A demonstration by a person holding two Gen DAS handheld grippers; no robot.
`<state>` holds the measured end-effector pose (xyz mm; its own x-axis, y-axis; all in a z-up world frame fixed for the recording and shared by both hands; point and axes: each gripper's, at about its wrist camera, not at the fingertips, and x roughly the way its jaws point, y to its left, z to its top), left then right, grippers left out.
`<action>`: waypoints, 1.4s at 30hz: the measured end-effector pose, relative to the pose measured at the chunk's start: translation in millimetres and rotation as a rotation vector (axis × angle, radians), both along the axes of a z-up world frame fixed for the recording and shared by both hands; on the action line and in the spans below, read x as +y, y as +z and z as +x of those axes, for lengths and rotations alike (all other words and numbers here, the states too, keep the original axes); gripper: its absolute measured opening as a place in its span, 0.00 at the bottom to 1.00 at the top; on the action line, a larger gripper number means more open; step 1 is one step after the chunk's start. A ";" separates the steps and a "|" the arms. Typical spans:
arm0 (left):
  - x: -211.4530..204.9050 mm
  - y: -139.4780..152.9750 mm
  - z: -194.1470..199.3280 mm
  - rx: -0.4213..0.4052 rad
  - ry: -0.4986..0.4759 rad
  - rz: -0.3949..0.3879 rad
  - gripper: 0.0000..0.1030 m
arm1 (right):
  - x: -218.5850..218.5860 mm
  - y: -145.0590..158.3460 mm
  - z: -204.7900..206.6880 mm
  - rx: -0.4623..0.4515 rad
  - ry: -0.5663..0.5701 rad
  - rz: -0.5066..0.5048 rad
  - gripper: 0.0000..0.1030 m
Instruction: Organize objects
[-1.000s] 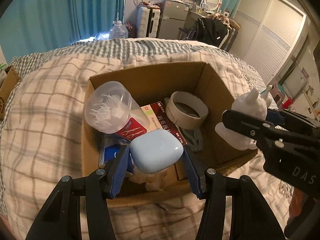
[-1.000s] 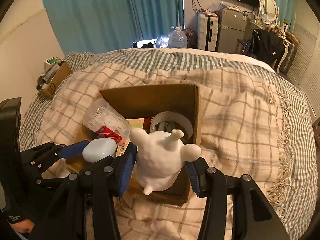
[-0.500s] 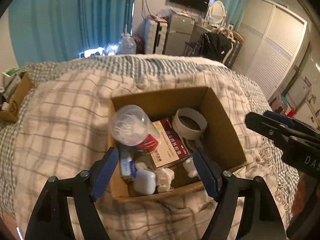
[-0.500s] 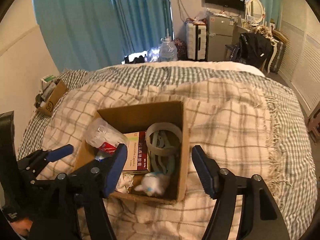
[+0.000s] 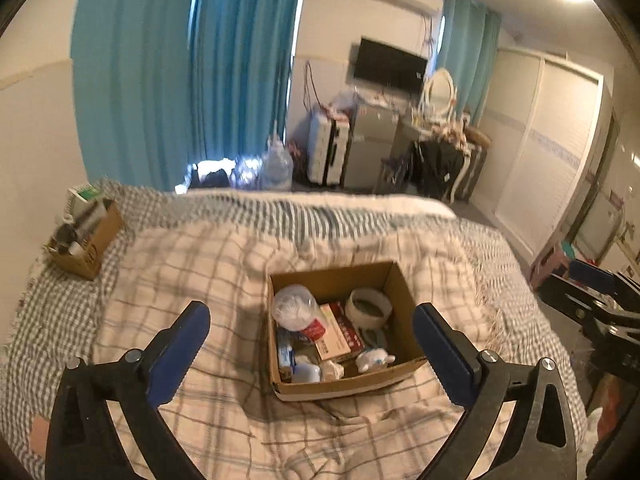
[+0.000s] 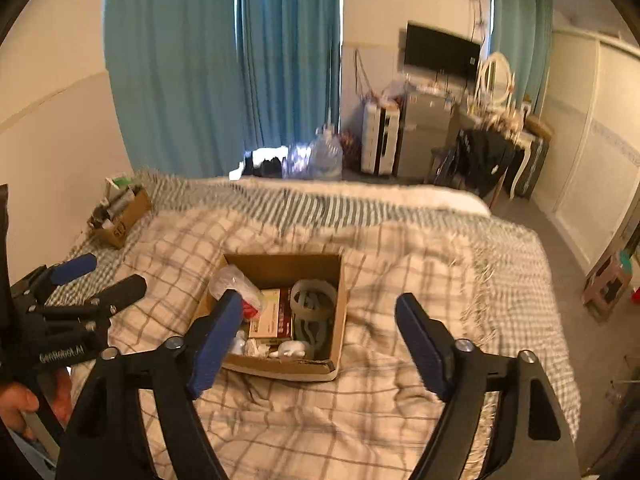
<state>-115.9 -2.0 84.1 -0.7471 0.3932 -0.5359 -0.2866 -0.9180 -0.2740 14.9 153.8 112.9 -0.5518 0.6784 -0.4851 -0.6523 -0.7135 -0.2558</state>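
Far ahead of the gripper hang tall teal curtains (image 6: 224, 64), with a black wall-mounted television (image 6: 442, 50) to their right. Ahead and to the left, a small brown cardboard box of clutter (image 5: 86, 240) sits on the grey-checked bed cover (image 5: 240, 208)

brown cardboard box (image 5: 404, 284) on a beige plaid blanket (image 5: 208, 264), teal curtains (image 5: 180, 72) far back, blue gripper pads (image 6: 216, 336)
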 end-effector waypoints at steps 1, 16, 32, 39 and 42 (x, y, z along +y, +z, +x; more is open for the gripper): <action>-3.1 5.3 6.0 0.015 0.006 0.005 1.00 | -6.6 4.9 5.8 0.015 0.007 0.011 0.87; 5.9 -24.8 66.4 0.204 0.108 -0.053 1.00 | -12.7 -37.6 42.9 0.093 -0.045 0.166 1.00; 31.7 -106.4 35.5 0.057 0.088 -0.073 1.00 | 39.2 -118.6 19.5 0.056 -0.055 0.118 1.00; 31.5 -106.0 35.5 0.060 0.089 -0.078 1.00 | 35.5 -118.1 16.7 0.046 -0.052 0.122 1.00; 32.0 -107.4 34.6 0.050 0.083 -0.080 1.00 | 34.2 -117.0 17.0 0.052 -0.046 0.117 1.00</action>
